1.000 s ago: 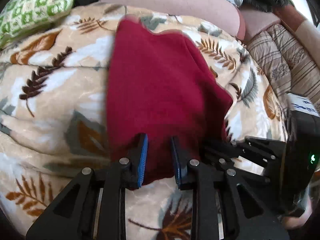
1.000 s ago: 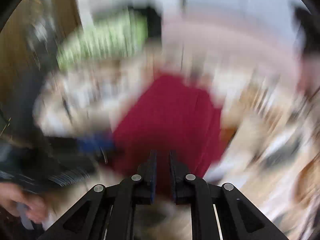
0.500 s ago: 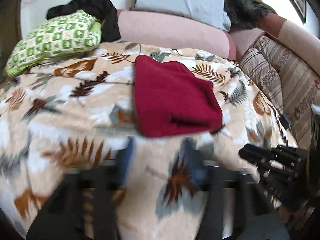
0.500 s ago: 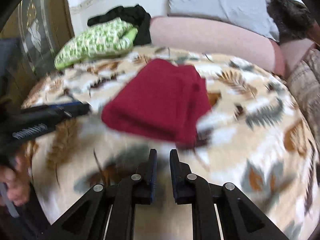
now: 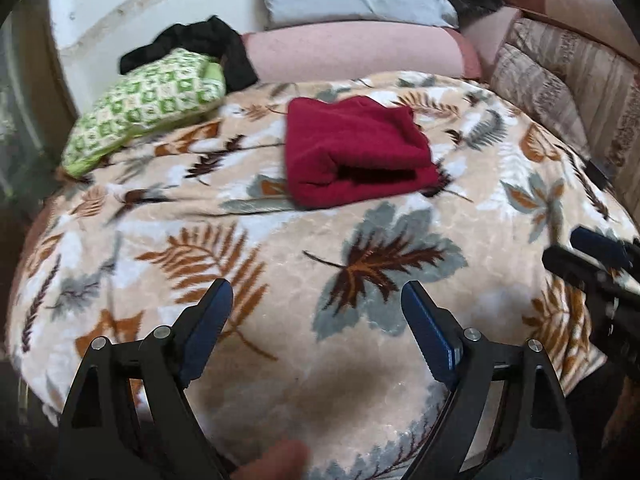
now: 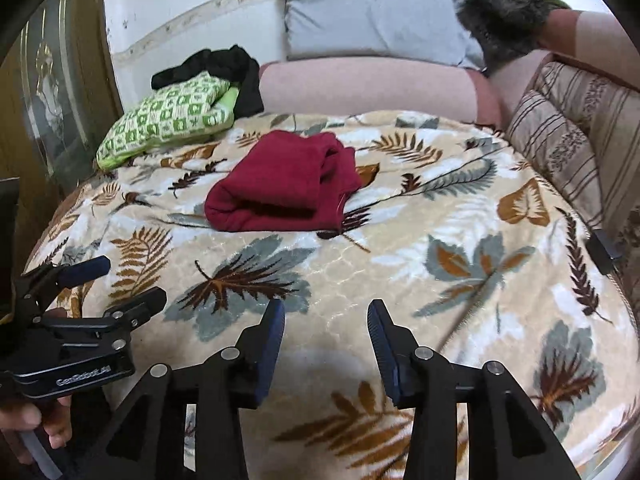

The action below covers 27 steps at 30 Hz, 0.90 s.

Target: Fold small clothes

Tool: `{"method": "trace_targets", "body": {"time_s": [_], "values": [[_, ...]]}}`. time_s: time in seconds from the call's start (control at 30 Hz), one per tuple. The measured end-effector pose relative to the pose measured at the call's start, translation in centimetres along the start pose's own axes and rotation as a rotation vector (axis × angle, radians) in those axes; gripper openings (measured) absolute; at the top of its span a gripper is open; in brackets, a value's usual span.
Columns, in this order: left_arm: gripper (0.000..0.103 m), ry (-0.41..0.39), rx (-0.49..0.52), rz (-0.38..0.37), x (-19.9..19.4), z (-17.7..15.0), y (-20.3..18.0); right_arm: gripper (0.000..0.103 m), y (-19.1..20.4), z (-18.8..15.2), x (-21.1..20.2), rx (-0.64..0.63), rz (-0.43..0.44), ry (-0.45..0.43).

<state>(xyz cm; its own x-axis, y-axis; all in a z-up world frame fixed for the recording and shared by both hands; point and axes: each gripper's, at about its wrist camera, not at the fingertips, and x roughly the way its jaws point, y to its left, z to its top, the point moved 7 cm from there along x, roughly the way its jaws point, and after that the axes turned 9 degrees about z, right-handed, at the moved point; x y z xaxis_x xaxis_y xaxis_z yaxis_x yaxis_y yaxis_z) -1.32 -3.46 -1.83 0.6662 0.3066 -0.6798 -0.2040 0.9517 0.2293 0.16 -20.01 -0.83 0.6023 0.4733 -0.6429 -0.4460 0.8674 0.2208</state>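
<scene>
The red garment [image 5: 352, 152] lay folded in a compact bundle on the leaf-print blanket [image 5: 280, 240], its open fold edge facing the grippers and its long axis running across the bed. The left gripper [image 5: 316, 320] and right gripper [image 6: 326, 332] hung well apart from it, fingers spread and empty, suggesting the fold was judged complete.

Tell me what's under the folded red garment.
The red garment lies on the leaf-print blanket, which shows all around it. Whatever is directly beneath the garment is covered, as is the inside of its fold.
</scene>
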Motion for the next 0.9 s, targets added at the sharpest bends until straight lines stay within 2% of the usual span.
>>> {"method": "trace_targets", "body": {"time_s": [0.1,0.2,0.6,0.9], "values": [[0.086,0.042,-0.043,-0.082,0.2,-0.1,-0.3,0.046,0.1,-0.3,0.3,-0.007,-0.008,0.013],[0.086,0.076,-0.060,-0.118,0.8,-0.7,-0.8,0.046,0.1,-0.3,1.2,0.000,-0.011,0.033],[0.086,0.118,-0.042,-0.122,1.9,-1.3,-1.2,0.046,1.3,0.5,2.6,0.004,-0.025,0.023],[0.086,0.165,-0.062,-0.166,2.9,-1.6,-1.5,0.046,0.4,0.5,2.8,0.023,-0.040,0.018]]}}
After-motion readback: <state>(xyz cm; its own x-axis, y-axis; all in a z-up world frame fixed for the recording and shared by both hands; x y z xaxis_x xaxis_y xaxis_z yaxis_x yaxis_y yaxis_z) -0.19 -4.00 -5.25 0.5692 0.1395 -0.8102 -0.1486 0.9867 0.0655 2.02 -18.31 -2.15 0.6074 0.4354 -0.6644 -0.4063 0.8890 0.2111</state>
